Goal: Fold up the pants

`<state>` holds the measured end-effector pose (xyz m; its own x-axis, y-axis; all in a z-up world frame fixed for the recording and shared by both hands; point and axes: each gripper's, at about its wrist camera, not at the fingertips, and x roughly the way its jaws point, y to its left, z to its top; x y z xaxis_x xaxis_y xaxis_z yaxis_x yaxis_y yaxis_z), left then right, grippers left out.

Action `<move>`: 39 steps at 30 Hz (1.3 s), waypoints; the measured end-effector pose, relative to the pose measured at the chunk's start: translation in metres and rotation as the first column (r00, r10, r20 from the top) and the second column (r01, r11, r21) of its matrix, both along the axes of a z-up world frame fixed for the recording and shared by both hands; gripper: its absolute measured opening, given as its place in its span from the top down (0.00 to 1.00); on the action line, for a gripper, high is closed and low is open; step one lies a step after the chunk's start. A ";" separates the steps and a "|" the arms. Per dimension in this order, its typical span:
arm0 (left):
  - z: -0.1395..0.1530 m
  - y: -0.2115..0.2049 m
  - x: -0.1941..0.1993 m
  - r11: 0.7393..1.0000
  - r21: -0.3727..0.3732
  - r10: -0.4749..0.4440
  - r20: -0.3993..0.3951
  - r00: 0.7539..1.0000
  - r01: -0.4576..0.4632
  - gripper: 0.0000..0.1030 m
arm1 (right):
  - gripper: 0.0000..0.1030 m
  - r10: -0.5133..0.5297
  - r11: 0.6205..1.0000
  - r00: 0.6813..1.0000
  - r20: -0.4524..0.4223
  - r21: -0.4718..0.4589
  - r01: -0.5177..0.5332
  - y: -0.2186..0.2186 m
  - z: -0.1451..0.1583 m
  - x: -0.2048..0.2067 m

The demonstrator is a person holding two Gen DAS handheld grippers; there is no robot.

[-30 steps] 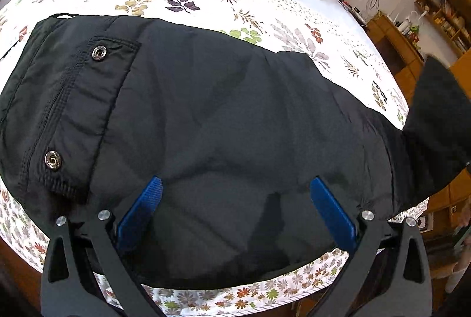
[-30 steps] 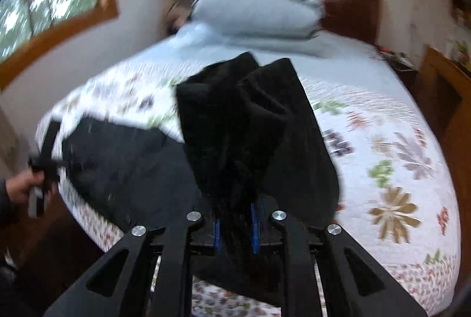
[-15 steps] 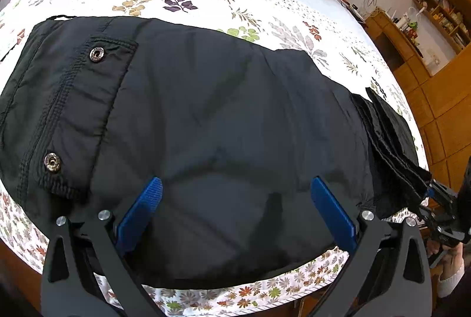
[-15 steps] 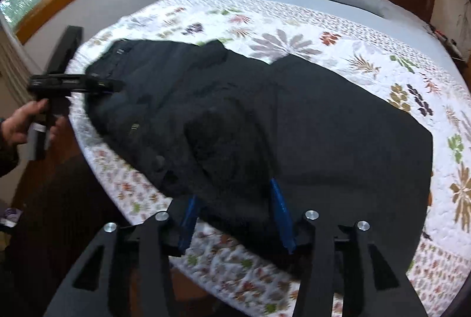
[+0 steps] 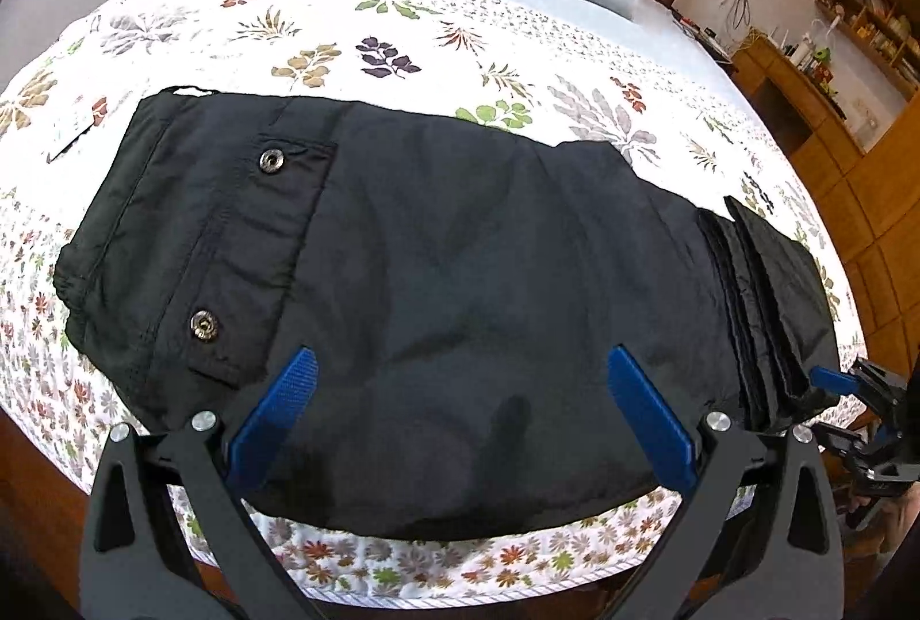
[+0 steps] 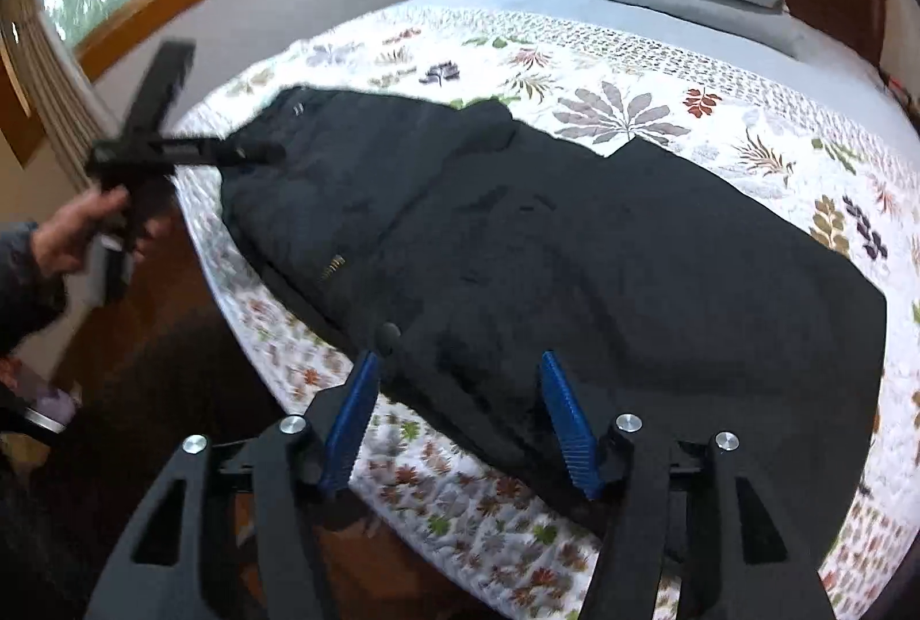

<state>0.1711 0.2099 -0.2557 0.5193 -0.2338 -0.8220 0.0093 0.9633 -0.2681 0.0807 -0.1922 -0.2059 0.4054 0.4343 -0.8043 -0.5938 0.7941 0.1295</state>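
Black nylon pants [image 5: 460, 286] lie flat along the near edge of the floral quilted bedspread [image 5: 402, 22], legs doubled over. Right gripper [image 6: 460, 413] opening, releasing the cuffs; left gripper [image 5: 460, 413] spread, hovering, holding nothing.

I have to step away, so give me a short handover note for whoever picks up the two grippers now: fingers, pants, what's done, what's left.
Left gripper: fingers wide open, hovering over the waist half of the pants, holding nothing.
Right gripper: fingers opening, the folded edge lies between them but is not pinched.
Pants: black, flat on the floral bedspread near the bed's edge, snap pocket facing up; the leg ends lie stacked in layers on the right gripper's side.
Done: a fold appears laid down and let go.
Left: probably smooth it, then perhaps one more fold to make it compact.
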 end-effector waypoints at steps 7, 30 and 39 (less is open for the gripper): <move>-0.008 0.002 -0.002 1.000 -0.001 -0.003 -0.016 1.000 0.003 0.02 | 0.81 -0.060 0.996 0.996 -0.062 0.067 0.064 -0.012 -0.009 0.021; 0.049 -0.019 -0.012 0.987 0.156 -0.002 0.165 0.986 -0.025 0.02 | 0.52 -0.011 0.974 0.985 -0.172 0.220 0.049 -0.021 -0.005 0.007; 0.088 -0.044 -0.024 0.977 0.214 -0.046 0.238 0.970 -0.006 0.02 | 0.27 -0.400 0.840 0.878 -0.263 0.277 0.466 -0.176 0.028 0.001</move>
